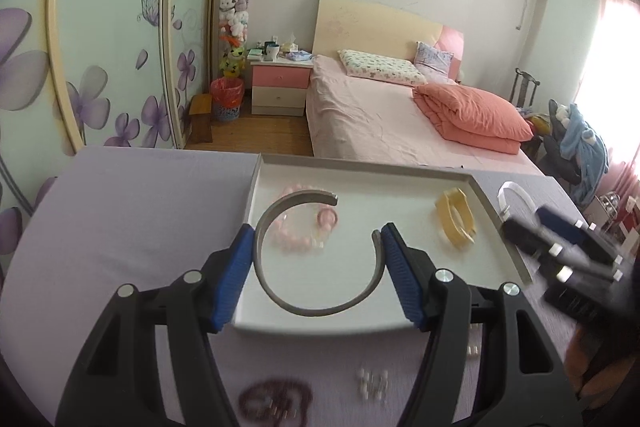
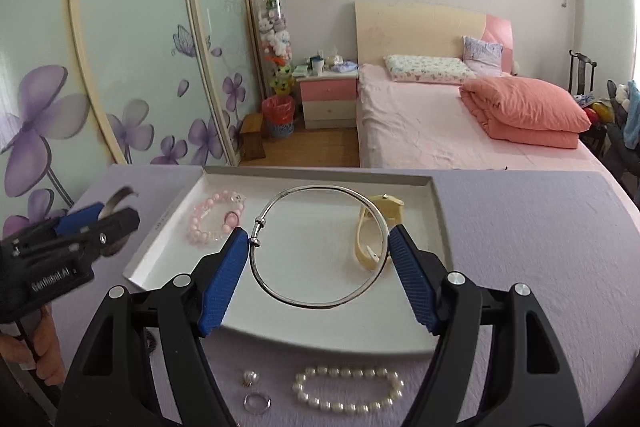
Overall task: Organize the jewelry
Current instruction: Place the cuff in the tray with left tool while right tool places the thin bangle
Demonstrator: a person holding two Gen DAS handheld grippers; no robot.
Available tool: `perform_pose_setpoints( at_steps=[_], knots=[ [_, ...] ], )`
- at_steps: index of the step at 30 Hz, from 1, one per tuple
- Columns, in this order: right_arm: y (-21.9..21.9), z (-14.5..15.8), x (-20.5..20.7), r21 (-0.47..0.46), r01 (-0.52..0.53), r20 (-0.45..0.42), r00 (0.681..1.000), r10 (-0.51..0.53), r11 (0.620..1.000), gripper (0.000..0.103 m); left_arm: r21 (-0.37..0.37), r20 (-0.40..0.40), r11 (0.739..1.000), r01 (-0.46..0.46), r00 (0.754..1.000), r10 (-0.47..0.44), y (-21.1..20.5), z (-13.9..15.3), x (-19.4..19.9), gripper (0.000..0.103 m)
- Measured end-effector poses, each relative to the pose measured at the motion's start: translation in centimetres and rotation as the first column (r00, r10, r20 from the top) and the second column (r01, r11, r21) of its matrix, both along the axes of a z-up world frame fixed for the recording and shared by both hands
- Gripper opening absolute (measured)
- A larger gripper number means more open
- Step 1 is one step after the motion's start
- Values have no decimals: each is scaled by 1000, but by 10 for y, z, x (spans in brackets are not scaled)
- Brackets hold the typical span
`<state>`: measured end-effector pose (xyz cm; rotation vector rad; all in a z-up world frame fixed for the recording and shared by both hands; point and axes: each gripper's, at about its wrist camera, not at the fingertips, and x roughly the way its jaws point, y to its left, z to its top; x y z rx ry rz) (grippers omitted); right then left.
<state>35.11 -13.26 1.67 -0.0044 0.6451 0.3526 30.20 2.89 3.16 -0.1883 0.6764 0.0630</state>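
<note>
My left gripper (image 1: pixel 318 259) is shut on a grey open cuff bangle (image 1: pixel 316 310), held above the white tray (image 1: pixel 480 197). My right gripper (image 2: pixel 318 259) is shut on a thin silver bangle (image 2: pixel 320 303), also above the tray (image 2: pixel 436 211). In the tray lie a pink bead bracelet (image 2: pixel 204 223) and a cream yellow watch (image 2: pixel 368 251); both also show in the left wrist view, the bracelet (image 1: pixel 294 241) and the watch (image 1: pixel 456 221). The right gripper shows blurred at the right of the left wrist view (image 1: pixel 560 243), and the left gripper at the left of the right wrist view (image 2: pixel 96 223).
On the lilac tablecloth (image 2: pixel 540 247) in front of the tray lie a white pearl bracelet (image 2: pixel 348 389), two small silver rings (image 2: pixel 256 403), a dark purple bead string (image 1: pixel 276 399) and small white pieces (image 1: pixel 372 381). A bed (image 2: pixel 440 131) stands beyond the table.
</note>
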Motion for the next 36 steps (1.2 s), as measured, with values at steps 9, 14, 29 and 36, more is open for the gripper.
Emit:
perform_pose_setpoints(
  at_steps=[9,14,29,36],
  knots=[
    [25,-48,44,-80,-12,-117,993,2,997,74,-14,-41,1000,-6,999,5,4,-21,49,64],
    [30,-60,51,-107,-12,-141,990,-3,994,74,-23,-61,1000,-3,998,2,5,-31,63,64],
    [12,-60,38,-92,-21,-130,992,9,996,83,-17,-102,1000,-2,995,0,2,-47,80,64],
    [8,-59,37,-90,-12,-122,993,1,996,83,-18,-120,1000,7,993,-9,-1,-52,90,64]
  ],
)
